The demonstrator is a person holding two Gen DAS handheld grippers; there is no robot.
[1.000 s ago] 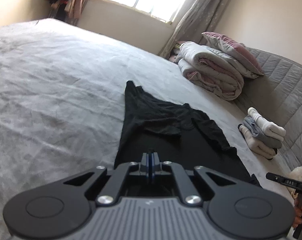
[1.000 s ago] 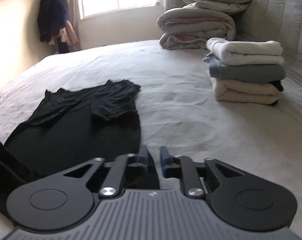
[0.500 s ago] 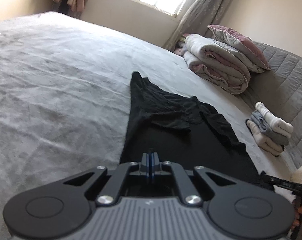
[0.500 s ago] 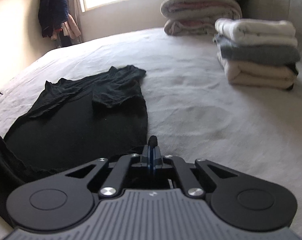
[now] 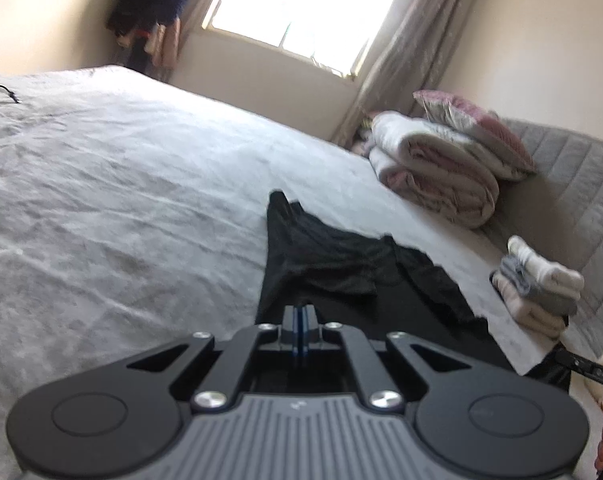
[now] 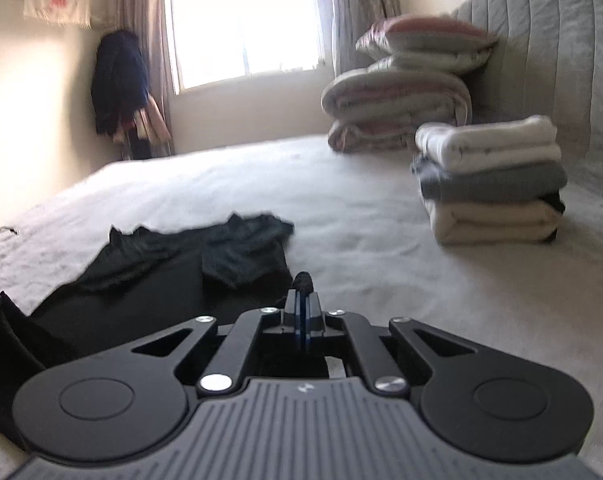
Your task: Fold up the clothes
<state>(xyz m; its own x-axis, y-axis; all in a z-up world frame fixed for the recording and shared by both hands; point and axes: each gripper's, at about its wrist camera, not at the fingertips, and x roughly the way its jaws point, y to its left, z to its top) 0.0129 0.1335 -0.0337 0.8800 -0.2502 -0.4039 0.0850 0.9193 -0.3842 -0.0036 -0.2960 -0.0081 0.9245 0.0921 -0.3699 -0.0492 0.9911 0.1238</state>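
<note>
Big grey-covered bed [image 5: 101, 208], with the black short-sleeved cotton shirt [image 5: 341, 280] spread flat right ahead of both tools. Left tool [image 5: 300, 318] is pinching the near hem; right tool [image 6: 304, 300] is pressed together on the hem's other corner. Looks like the bottom-up fold: next, lift both corners evenly toward the collar.

I see a home bedroom, wide grey bed [image 5: 121, 208] across the frame, padded headboard [image 6: 561, 40] at right, curtained window [image 6: 241, 24] at top, folded quilts [image 6: 397, 100] stacked upper right
</note>
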